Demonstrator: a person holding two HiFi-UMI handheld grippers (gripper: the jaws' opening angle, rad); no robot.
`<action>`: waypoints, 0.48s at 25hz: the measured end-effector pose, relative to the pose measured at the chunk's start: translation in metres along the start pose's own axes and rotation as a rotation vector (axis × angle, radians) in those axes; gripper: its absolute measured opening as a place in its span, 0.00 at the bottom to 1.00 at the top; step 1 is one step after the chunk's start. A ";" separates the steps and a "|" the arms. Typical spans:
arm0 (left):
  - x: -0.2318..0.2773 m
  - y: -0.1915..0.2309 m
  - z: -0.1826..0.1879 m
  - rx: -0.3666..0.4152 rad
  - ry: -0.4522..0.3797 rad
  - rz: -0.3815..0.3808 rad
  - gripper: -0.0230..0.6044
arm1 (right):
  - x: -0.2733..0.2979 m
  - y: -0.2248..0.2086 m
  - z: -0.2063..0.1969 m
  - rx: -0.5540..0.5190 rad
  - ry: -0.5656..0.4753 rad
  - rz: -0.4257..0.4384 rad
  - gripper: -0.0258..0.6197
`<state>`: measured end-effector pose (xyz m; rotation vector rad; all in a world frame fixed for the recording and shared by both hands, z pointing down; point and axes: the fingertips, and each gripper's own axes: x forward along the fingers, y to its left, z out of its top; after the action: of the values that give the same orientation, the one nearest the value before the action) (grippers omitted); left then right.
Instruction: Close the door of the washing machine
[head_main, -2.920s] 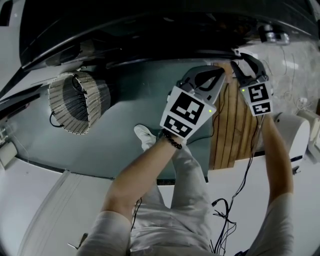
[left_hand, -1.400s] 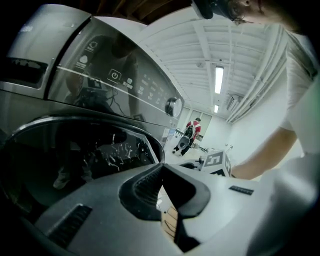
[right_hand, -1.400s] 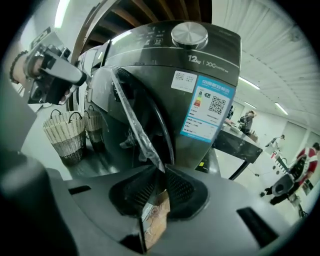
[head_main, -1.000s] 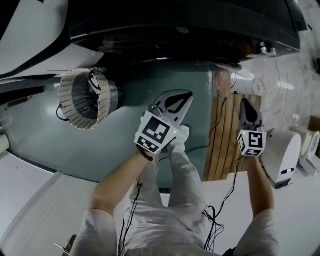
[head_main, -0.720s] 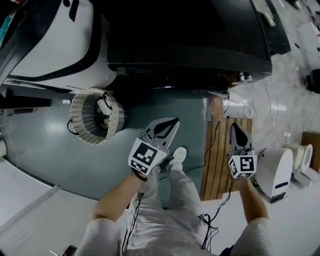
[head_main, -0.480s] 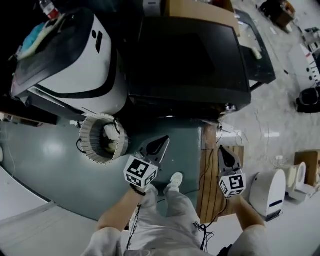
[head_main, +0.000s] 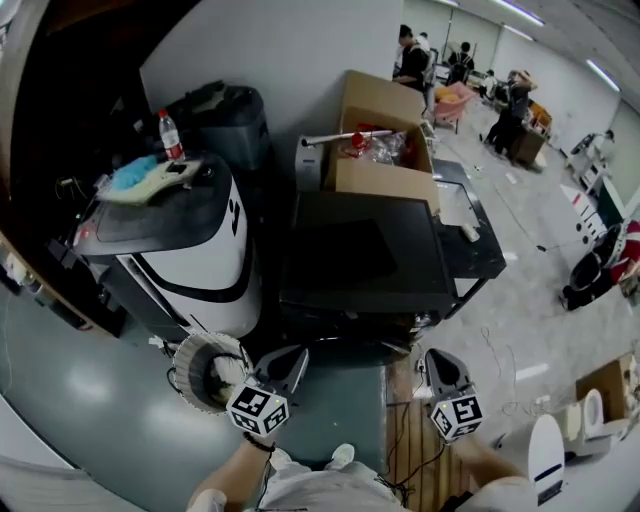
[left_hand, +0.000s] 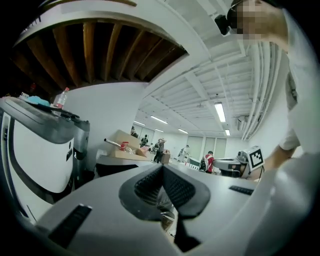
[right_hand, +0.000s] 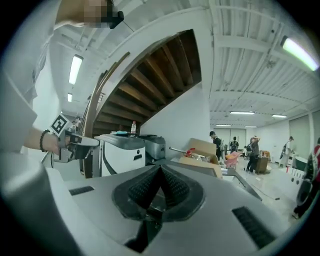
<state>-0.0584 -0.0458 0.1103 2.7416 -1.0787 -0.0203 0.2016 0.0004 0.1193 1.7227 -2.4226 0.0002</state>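
Head view: you face a dark washing machine (head_main: 365, 255), with a cardboard box (head_main: 385, 140) behind it and a white appliance (head_main: 170, 250) beside it. Its front door is hidden from above. Your left tongs (head_main: 297, 353) and right tongs (head_main: 437, 358) hang near its front edge, touching nothing. Left gripper view: the left tongs (left_hand: 163, 167) are pressed together, empty. Right gripper view: the right tongs (right_hand: 160, 169) are likewise closed and empty. The closing looks done; next, probably check that the door latched.
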 end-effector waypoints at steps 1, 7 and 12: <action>-0.006 0.001 0.012 0.004 -0.024 0.005 0.04 | -0.003 -0.002 0.013 -0.003 -0.021 -0.011 0.06; -0.037 -0.005 0.064 0.052 -0.123 0.010 0.04 | -0.032 -0.001 0.065 -0.016 -0.117 -0.051 0.06; -0.058 -0.011 0.092 0.118 -0.173 -0.001 0.04 | -0.048 -0.001 0.097 -0.063 -0.189 -0.074 0.06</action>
<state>-0.1016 -0.0147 0.0143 2.8894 -1.1570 -0.2038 0.2043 0.0358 0.0174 1.8600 -2.4549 -0.2563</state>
